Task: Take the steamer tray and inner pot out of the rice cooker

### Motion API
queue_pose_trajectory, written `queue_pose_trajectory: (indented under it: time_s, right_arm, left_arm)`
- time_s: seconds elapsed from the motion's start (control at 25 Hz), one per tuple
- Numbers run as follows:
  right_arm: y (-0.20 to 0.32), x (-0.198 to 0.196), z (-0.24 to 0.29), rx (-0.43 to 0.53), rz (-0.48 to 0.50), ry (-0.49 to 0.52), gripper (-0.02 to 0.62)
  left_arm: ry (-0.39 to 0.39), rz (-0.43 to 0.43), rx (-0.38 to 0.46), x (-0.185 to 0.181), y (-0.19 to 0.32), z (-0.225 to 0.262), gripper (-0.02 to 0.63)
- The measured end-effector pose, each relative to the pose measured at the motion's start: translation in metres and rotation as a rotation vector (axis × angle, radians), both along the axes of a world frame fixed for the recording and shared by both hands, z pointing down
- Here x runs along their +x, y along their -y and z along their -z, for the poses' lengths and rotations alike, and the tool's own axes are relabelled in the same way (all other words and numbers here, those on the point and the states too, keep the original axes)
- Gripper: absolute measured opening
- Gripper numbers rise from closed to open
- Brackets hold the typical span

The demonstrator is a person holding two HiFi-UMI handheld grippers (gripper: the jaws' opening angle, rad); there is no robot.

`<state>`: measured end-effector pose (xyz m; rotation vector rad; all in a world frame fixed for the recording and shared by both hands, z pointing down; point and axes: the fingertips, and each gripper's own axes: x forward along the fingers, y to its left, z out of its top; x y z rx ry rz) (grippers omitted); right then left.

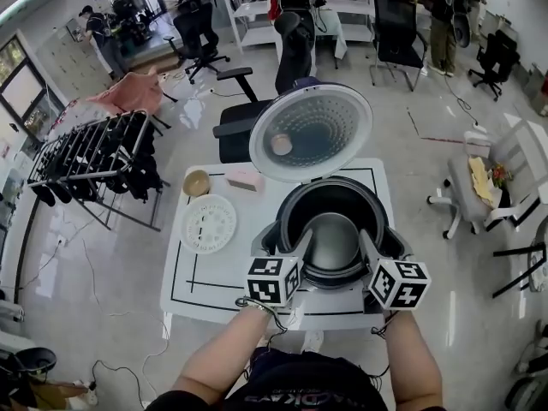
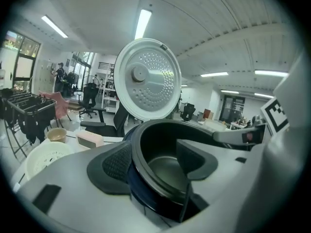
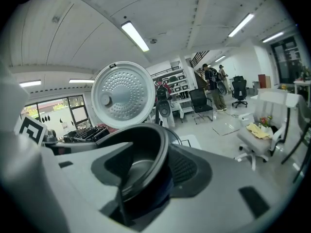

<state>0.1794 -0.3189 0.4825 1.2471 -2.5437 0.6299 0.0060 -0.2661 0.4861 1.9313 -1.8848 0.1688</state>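
Inner pot (image 1: 332,240) sat in the rice cooker (image 1: 396,245), lid (image 1: 310,133) raised, on the white table (image 1: 214,291). Left gripper (image 2: 155,161): jaws apart, astride the pot's left rim, outer pad just beside the rim, inner jaw clear of the wall. Right gripper (image 3: 146,171): likewise on the right rim. Neither clamped. Steamer tray (image 1: 208,223) lay on the table, left of the cooker.

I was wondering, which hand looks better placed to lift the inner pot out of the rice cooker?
Neither alone: the left tool straddles the left rim of the inner pot, and the right tool straddles the right rim. Both are open and mirror-placed, so a two-handed lift looks likeliest.
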Motion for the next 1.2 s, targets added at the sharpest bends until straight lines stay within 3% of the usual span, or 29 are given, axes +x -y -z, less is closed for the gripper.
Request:
queue_pose_trajectory:
  time_s: [0.28,0.44,0.64,0.92,1.2]
  right_arm:
    - [0.001,0.005,0.027,0.066,-0.014,0.051,0.205]
    - [0.005,0.008,0.043,0.085,-0.059,0.088,0.151]
    - [0.005,0.015,0.06,0.116,-0.09,0.113,0.107]
    - [-0.006,0.009,0.092,0.174,-0.063,0.179,0.101]
    - [-0.022,-0.019,0.142,0.261,-0.003,0.221,0.097]
  left_arm:
    - [-0.052,0.039,0.07,0.001,-0.005,0.028,0.285]
    - [-0.072,0.065,0.127,-0.003,-0.009,0.05,0.27]
    - [-0.028,0.097,0.195,-0.003,-0.015,0.076,0.238]
    - [0.006,0.178,0.248,-0.019,-0.032,0.101,0.126]
    - [-0.016,0.231,0.298,-0.044,-0.057,0.129,0.107]
